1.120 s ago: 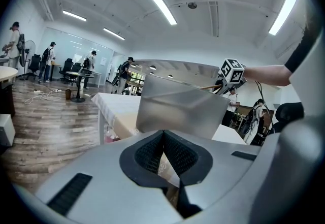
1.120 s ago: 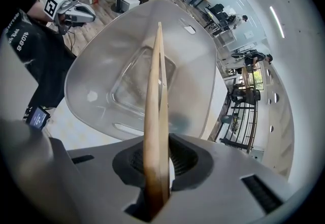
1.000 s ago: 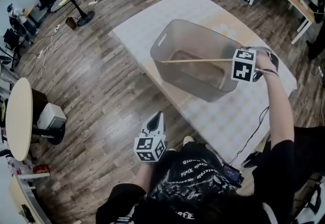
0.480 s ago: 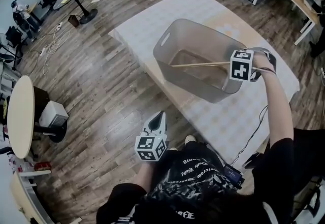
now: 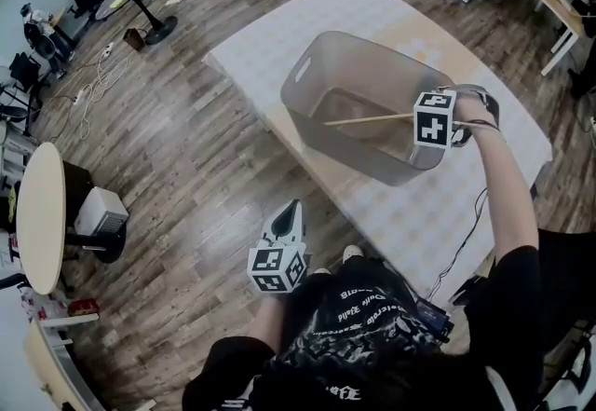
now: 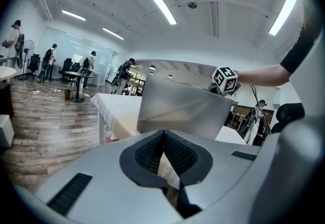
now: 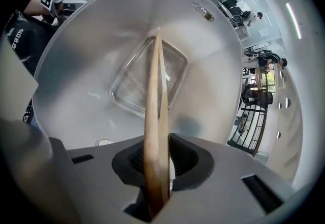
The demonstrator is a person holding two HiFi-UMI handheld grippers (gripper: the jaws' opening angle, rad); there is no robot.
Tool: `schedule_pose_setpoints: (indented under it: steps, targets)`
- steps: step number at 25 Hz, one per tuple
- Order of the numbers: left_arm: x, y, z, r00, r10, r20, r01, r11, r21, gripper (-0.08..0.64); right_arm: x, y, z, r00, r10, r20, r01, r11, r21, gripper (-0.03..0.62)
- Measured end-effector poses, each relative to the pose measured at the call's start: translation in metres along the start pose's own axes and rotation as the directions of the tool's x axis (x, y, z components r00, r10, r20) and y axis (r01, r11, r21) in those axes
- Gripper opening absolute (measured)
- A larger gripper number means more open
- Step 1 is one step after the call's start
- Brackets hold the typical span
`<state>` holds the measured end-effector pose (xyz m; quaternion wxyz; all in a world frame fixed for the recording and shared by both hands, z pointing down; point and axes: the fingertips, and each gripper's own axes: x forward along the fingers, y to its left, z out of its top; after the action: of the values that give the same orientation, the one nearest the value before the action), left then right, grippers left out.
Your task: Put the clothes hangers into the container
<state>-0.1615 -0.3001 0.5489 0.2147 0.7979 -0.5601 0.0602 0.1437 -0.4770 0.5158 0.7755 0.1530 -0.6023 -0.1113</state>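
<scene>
Holding a pale wooden clothes hanger (image 7: 155, 106), my right gripper (image 7: 157, 164) has its jaws closed on the wood, the dark pads pressing it from both sides. The right gripper view shows what looks like two thin wooden edges side by side in that grip; I cannot tell whether this is one hanger or two. That view looks down into the translucent grey plastic container (image 7: 91, 81), with the wood running out over its flat bottom.

The head view shows what that view does not: the container (image 5: 372, 41) stands on a low table with a white cover (image 5: 279, 27), and the hanger (image 5: 368, 119) lies roughly level inside it, below the rim and reaching from my right gripper (image 5: 419, 120) at the near right wall.

My left gripper (image 5: 289, 218) hangs well apart from the table, over the wood floor. The left gripper view shows its jaws (image 6: 163, 152) together and empty, facing the container's side (image 6: 183, 111).
</scene>
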Motion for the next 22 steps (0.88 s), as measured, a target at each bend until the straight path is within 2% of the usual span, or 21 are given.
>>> schedule_pose_setpoints:
  steps: [8, 13, 18, 22]
  targets:
    - [-0.001, -0.006, -0.011, 1.0, -0.006, -0.017, 0.006, 0.999, -0.032, 0.02, -0.002, 0.003, 0.002, 1.0, 0.005, 0.01, -0.005, 0.999, 0.033, 0.074]
    - [-0.004, -0.004, -0.016, 1.0, 0.001, -0.018, -0.002, 0.999, -0.034, 0.02, -0.005, 0.007, 0.005, 0.999, 0.008, 0.054, -0.012, 0.996, 0.087, 0.097]
    - [-0.011, 0.003, -0.018, 1.0, 0.016, -0.016, -0.017, 0.999, -0.044, 0.02, -0.009, 0.01, 0.01, 0.998, -0.017, 0.058, 0.012, 0.996, 0.091, 0.114]
    - [-0.016, 0.005, -0.02, 1.0, 0.022, -0.012, -0.023, 0.999, -0.048, 0.02, -0.013, 0.015, 0.014, 0.995, 0.002, 0.101, -0.017, 0.989, 0.15, 0.206]
